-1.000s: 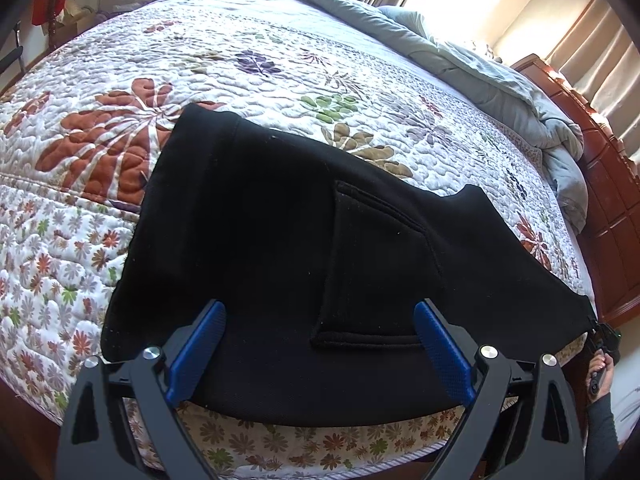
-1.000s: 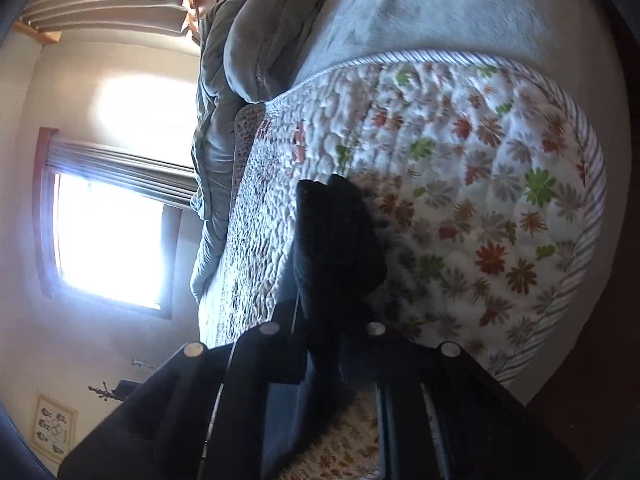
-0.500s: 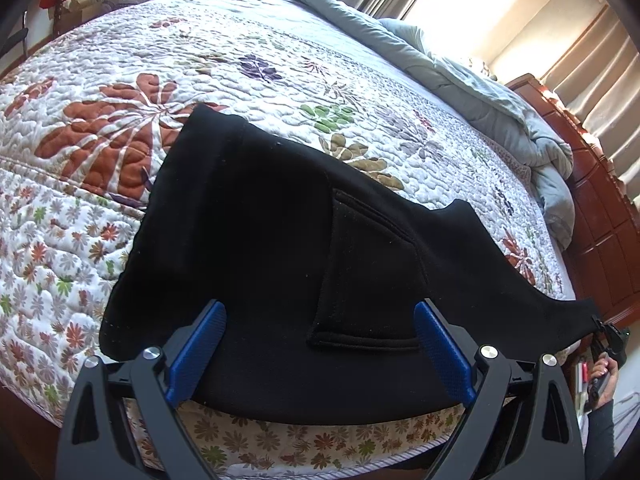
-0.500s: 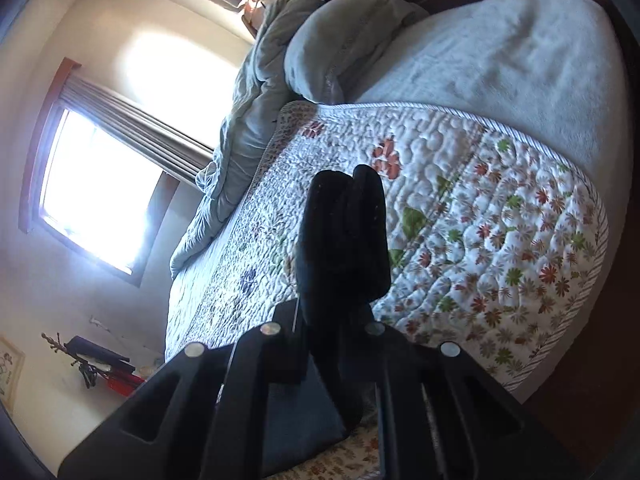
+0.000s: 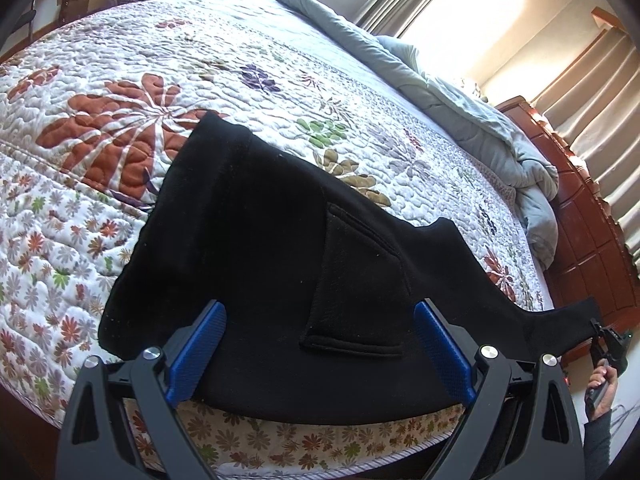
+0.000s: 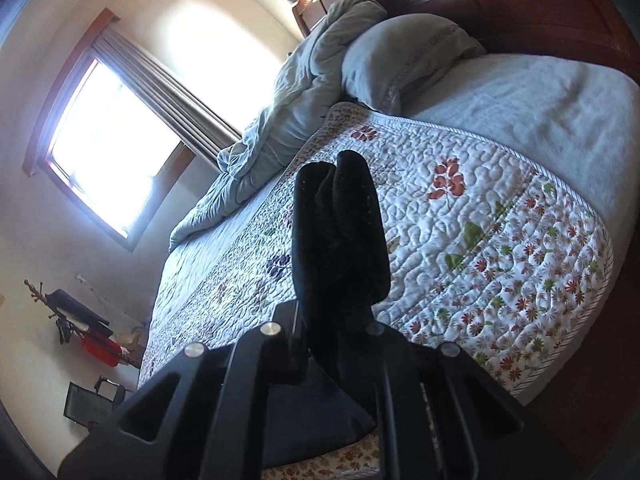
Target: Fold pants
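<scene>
The black pants (image 5: 280,248) lie spread on the floral quilt (image 5: 200,64), waist end near me with a back pocket (image 5: 356,292) showing. My left gripper (image 5: 320,344) is open, its blue pads just above the near edge of the pants, holding nothing. My right gripper (image 6: 336,320) is shut on the bunched leg end of the pants (image 6: 340,240), held over the quilt. In the left wrist view it shows at the far right (image 5: 608,344), with the leg stretched to it.
A rumpled grey duvet (image 5: 460,92) and pillow (image 6: 404,52) lie at the head of the bed by a red-brown wooden headboard (image 5: 592,232). A window (image 6: 108,144) with curtains is beyond. The quilt's edge (image 5: 280,452) drops off just below my left gripper.
My right gripper has lifted and swung with the leg end, its view turning toward the head of the bed. The pant leg is stretched further right. The left gripper has stayed open.
</scene>
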